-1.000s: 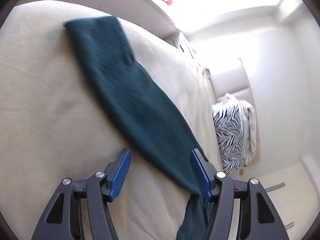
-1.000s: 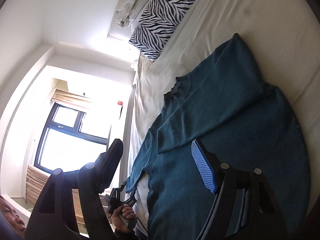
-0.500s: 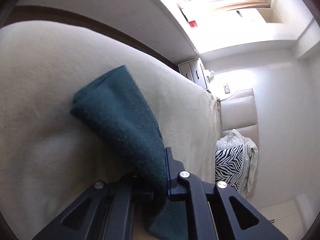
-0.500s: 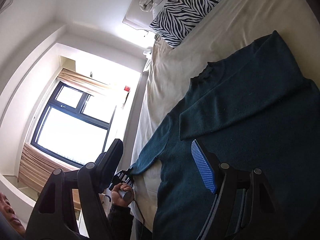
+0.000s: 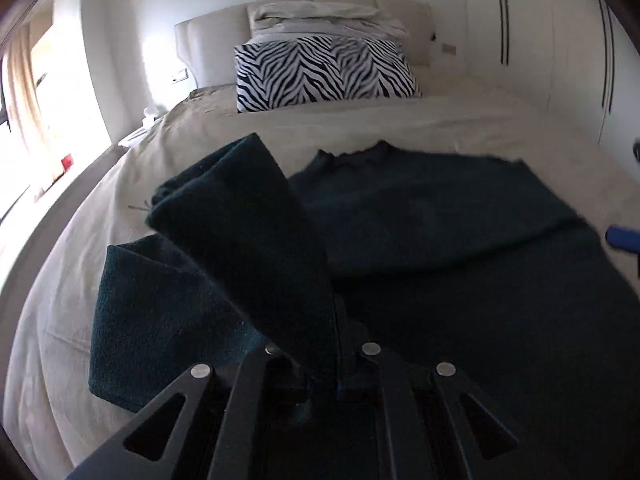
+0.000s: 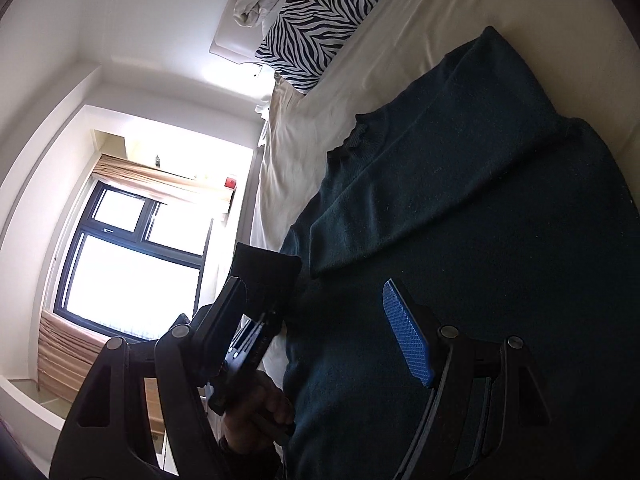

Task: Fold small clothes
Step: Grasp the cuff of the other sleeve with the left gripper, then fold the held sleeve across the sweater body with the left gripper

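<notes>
The dark teal sweater lay spread on the bed, its lower part cut off by the frame. The left tool was clamped on a sleeve, which hid its fingertips. The right tool hung agape over the sweater, its left finger half-hidden.

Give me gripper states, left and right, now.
Left gripper: shut on the sweater sleeve.
Right gripper: open, holding nothing, above the sweater.

A zebra-print pillow lies at the head of the cream bed.
</notes>
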Motion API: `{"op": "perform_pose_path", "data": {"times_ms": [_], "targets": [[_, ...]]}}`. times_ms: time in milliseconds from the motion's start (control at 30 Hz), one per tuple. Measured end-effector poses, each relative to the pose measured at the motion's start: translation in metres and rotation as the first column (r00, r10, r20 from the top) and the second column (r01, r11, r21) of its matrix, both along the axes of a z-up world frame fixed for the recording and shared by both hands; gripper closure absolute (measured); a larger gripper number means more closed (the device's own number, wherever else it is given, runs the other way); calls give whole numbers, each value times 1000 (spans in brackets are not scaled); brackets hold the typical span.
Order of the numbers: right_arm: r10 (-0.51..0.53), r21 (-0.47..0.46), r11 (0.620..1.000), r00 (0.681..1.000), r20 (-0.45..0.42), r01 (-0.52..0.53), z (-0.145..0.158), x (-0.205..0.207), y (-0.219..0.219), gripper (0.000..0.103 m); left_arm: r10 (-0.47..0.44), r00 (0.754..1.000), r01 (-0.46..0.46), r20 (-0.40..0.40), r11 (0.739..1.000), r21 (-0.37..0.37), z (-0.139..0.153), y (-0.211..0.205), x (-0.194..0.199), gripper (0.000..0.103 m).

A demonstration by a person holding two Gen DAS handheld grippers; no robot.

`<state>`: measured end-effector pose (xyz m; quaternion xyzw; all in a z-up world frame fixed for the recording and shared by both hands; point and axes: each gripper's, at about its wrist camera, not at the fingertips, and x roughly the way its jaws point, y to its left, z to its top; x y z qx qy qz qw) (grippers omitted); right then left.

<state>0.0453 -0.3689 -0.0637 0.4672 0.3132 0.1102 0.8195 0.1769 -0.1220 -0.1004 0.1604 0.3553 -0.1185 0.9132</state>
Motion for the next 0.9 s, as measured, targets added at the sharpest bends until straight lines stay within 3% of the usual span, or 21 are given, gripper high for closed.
{"op": "perform_pose_path", "data": {"times_ms": [67,233,467,600,633,767,900], "targets": [[-5,0,1000,999,-47,5,-15,8,-3,32,-8,1000,6,18,992,125,-22,-11,-6,93],[31,68,997,992,-120,-23,-54,38,1,32,-34,998,22,59,982,188,-17,-7,-15,85],[118,61,992,969,-219,-107,-88,82,44,32,35,999,-35,-3,999,41,-14,28,-19,58],[154,40,988,957,-245,-149,-89,96,70,33,53,998,-54,-32,998,-29,-16,39,-17,58],[162,28,987,953,-254,-160,-89,100,78,36,61,997,-62,-37,997,-51,-15,44,-16,58],[232,7,971,933,-276,-240,-92,114,108,68,85,994,-93,-62,986,-138,-13,61,-17,58],[243,-117,950,923,-297,-288,-84,124,127,94,89,992,-107,-89,968,-227,-9,77,-21,55]]}}
